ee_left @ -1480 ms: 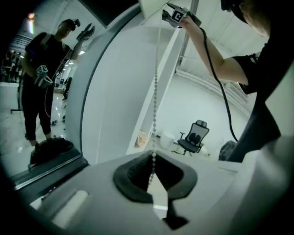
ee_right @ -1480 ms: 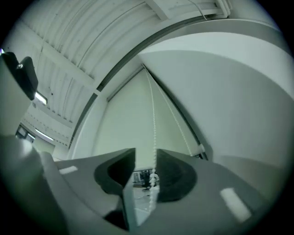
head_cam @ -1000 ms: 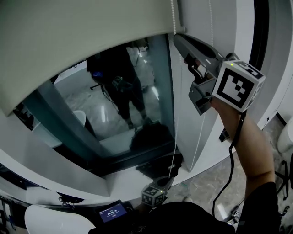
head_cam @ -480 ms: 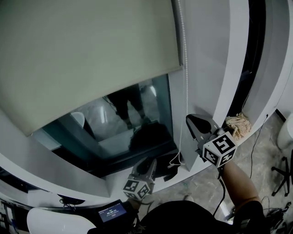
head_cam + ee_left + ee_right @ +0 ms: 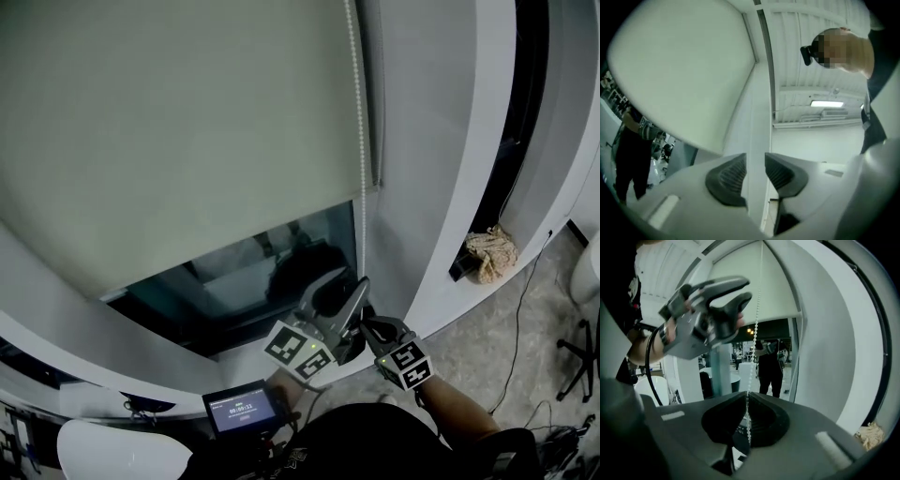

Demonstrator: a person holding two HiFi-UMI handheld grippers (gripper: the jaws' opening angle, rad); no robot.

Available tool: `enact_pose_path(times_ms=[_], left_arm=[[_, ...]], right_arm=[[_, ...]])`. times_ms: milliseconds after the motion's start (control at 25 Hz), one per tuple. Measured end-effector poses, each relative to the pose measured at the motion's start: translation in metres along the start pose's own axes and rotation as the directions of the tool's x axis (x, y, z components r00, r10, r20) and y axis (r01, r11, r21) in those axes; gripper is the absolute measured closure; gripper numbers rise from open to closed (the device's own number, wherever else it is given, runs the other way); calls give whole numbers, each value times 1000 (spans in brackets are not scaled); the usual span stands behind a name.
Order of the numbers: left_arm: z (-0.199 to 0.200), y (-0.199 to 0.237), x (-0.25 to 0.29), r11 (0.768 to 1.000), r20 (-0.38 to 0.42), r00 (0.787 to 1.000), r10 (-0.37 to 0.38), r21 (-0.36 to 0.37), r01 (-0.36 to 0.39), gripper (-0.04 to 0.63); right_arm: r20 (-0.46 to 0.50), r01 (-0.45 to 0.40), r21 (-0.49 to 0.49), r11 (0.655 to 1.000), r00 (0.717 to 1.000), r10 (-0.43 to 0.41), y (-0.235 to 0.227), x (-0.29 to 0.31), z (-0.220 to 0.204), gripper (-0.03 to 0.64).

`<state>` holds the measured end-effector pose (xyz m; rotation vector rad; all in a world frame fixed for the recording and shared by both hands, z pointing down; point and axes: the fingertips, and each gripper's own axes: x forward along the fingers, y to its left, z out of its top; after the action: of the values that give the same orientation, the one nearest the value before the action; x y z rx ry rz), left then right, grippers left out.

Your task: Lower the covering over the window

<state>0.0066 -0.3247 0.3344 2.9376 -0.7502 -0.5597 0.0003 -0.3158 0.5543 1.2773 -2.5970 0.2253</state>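
Note:
The pale roller blind hangs over most of the window, with its bottom bar a little above the sill. Its white bead chain runs down the blind's right edge. Low by the sill, my right gripper is shut on the bead chain, which runs straight up out of its pads. Just left of it and slightly higher, my left gripper has its jaws opening. Nothing lies between them, and the chain does not show in the left gripper view. The left gripper also shows close beside the chain.
A strip of dark window glass remains below the blind, above the white sill. A crumpled cloth lies on a ledge to the right. A small lit screen and a white chair are below. A person shows in the glass.
My right gripper came down from high on the chain to sill height, and the blind's bottom edge dropped with it. My left gripper rose from below and opened.

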Motion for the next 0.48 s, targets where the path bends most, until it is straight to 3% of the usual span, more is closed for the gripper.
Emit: enact_pose_path(times_ms=[160, 280, 360, 480], left_arm=[[19, 9, 15, 999, 56, 997, 45, 12, -46, 469], [29, 4, 23, 999, 75, 997, 21, 25, -22, 466], [32, -3, 26, 1000, 86, 996, -4, 23, 2, 575], [32, -8, 25, 999, 105, 994, -28, -33, 31, 581]], right_arm=[[-72, -45, 41, 998, 996, 48, 24, 0, -42, 601], [-99, -66, 89, 994, 992, 74, 33, -5, -58, 601], [-103, -66, 97, 993, 992, 76, 34, -8, -62, 601], [-108, -41, 112, 993, 993, 54, 27, -13, -64, 601]])
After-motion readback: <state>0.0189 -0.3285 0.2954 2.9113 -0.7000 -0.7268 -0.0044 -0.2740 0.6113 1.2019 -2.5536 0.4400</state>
